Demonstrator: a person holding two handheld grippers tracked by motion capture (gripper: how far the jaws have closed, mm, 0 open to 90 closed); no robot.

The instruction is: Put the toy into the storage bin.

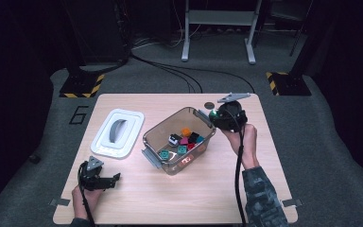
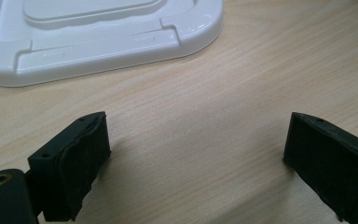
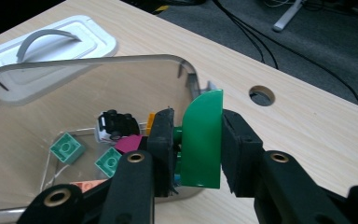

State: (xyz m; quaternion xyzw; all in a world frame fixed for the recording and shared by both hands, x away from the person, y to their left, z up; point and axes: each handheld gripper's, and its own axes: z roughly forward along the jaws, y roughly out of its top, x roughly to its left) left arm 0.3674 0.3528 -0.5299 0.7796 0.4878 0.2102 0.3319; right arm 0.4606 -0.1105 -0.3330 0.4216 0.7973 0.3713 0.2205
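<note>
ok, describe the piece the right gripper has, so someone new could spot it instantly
Start at the clear plastic bin in the middle of the wooden table; the right gripper is at its far right corner. Clamped upright between its black jaws is a green toy piece. Unlike the small square bricks lying in the bin, it is a flat, glossy slab with one rounded top corner.

A green block (image 3: 203, 140) sits between black pads; teal squares (image 3: 66, 147), a magenta piece (image 3: 129, 142), a white lid (image 1: 117, 132) with grey handle, pale wood table (image 1: 170, 198).
</note>
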